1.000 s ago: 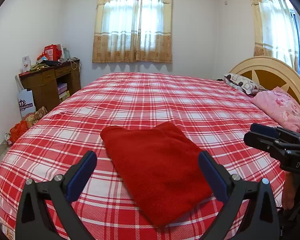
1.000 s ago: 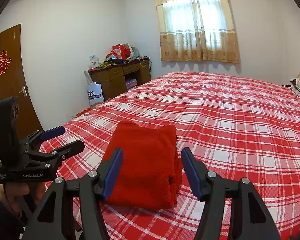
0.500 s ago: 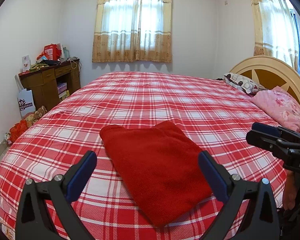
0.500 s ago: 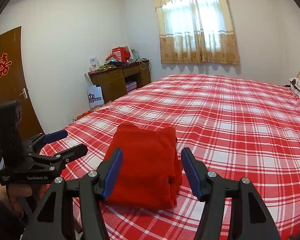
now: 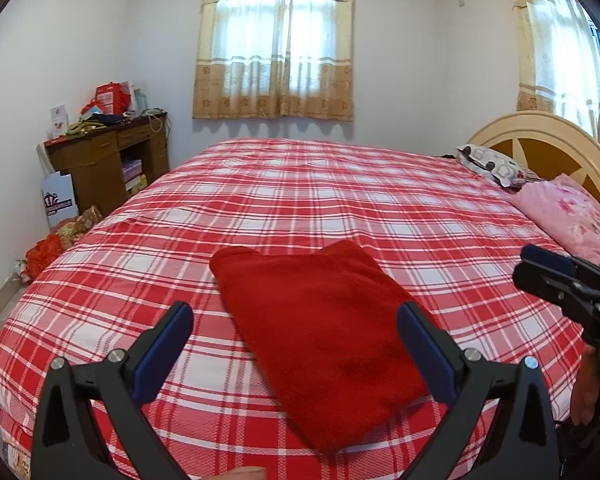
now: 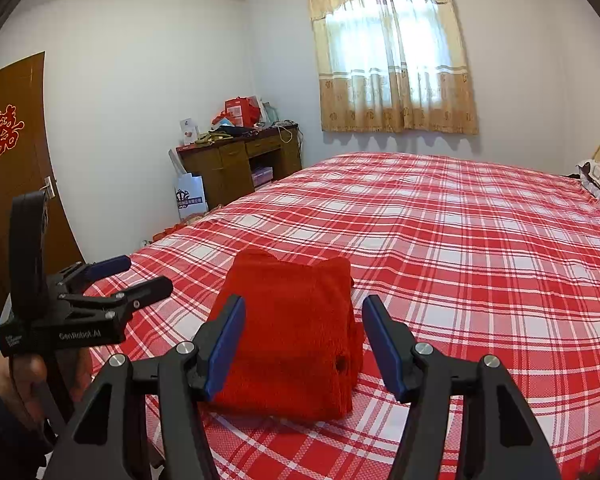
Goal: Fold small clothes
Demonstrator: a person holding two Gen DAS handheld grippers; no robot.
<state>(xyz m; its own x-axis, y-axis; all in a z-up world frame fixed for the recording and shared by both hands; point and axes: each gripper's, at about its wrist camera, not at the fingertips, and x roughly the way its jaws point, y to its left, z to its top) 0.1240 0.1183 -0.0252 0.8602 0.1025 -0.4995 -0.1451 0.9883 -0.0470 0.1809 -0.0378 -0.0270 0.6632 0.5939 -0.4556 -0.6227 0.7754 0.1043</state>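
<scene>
Between and just beyond the fingers of the left gripper [image 5: 296, 344] lies the folded red fleece garment [image 5: 320, 328], flat on the red-and-white plaid bedspread [image 5: 340, 200]. Its jaws stand wide apart, nothing clamped, both blue pads clear of the cloth. The right gripper [image 6: 304, 344] also points at the garment, jaws apart and empty, the fabric showing in the gap ahead of them.

Only the left wrist view shows the cream wooden headboard [image 5: 540, 140] and the pink floral pillow [image 5: 568, 216], far right of the claw, plus the other gripper at the right edge. Only the right wrist view shows the brown door [image 6: 8, 184] with a red paper emblem at far left, the garment's stacked layers along its right edge, and a hand [image 6: 24, 376] gripping the left tool's handle. 2 views share the brown wooden desk [image 6: 236, 164].
</scene>
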